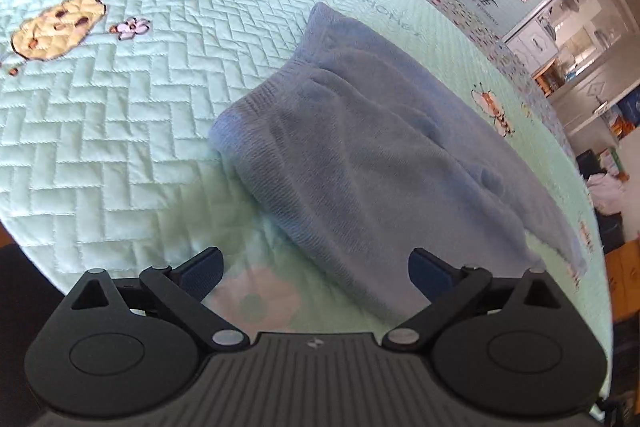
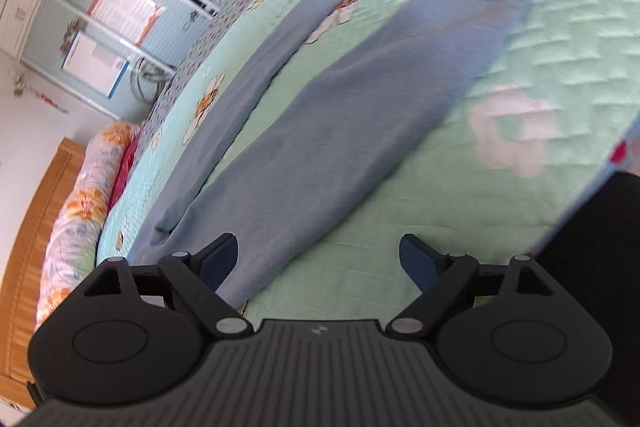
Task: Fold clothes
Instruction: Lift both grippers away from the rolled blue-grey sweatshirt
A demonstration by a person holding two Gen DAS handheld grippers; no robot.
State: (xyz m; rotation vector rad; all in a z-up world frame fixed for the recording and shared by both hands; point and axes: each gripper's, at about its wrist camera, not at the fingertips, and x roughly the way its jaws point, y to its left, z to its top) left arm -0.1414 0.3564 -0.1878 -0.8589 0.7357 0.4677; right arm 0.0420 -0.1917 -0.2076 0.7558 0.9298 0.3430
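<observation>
Both tongs spread, left tongs (image 1: 316, 267), right tongs (image 2: 318, 255), blue garment (image 1: 372, 147) just ahead on quilt (image 1: 120, 107)

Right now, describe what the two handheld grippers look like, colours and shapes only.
The left gripper and right gripper look alike: a dark grey ribbed body with a small pale logo, two round black housings with triangular cut-outs, black link arms on silver pins, and dark blue finger pads. No cables, hands or sleeves show.
</observation>
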